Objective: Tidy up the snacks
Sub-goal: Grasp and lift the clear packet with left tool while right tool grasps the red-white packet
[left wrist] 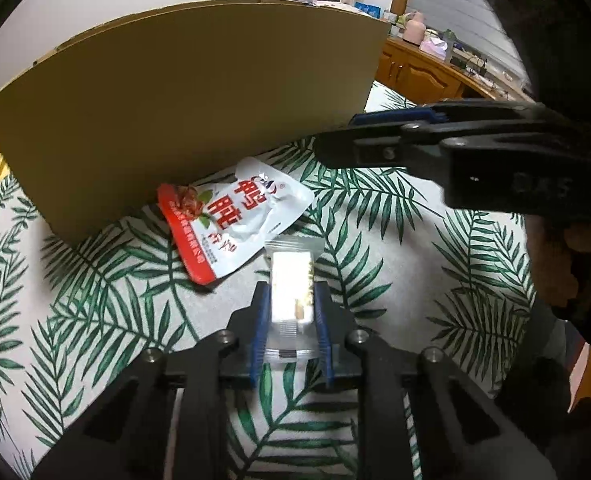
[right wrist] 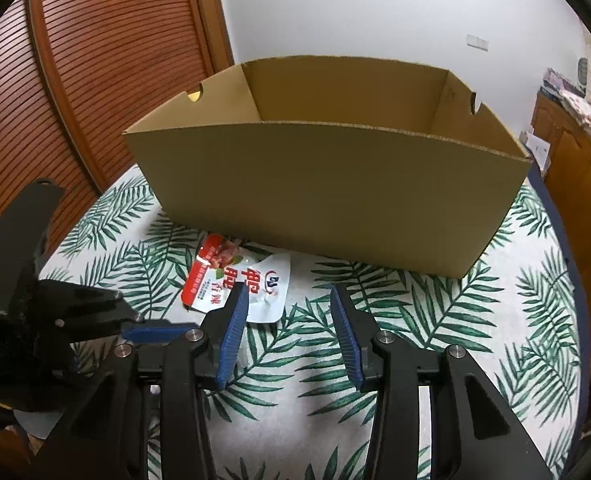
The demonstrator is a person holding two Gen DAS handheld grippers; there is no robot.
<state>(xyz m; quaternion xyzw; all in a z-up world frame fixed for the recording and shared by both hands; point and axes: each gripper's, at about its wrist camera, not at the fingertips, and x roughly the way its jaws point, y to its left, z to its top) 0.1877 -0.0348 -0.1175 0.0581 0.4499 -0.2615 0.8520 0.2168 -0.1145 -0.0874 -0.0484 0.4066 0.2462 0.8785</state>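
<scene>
Left gripper (left wrist: 291, 312) has its blue pads closed on a small clear-wrapped snack bar (left wrist: 291, 280), held above the leaf-print cloth (left wrist: 395, 248); just ahead & to its left lies the red/white snack pouch (left wrist: 231, 216), flat on the cloth, top edge at the foot of the cardboard box (left wrist: 183, 108); right gripper (right wrist: 291, 324) is wide apart w/ nothing between the pads, hovering over the cloth; pouch (right wrist: 239, 280) just ahead-left of it, partly behind its left pad; open box (right wrist: 327, 184) further ahead; wooden cabinet (right wrist: 575, 184) off to the right
</scene>
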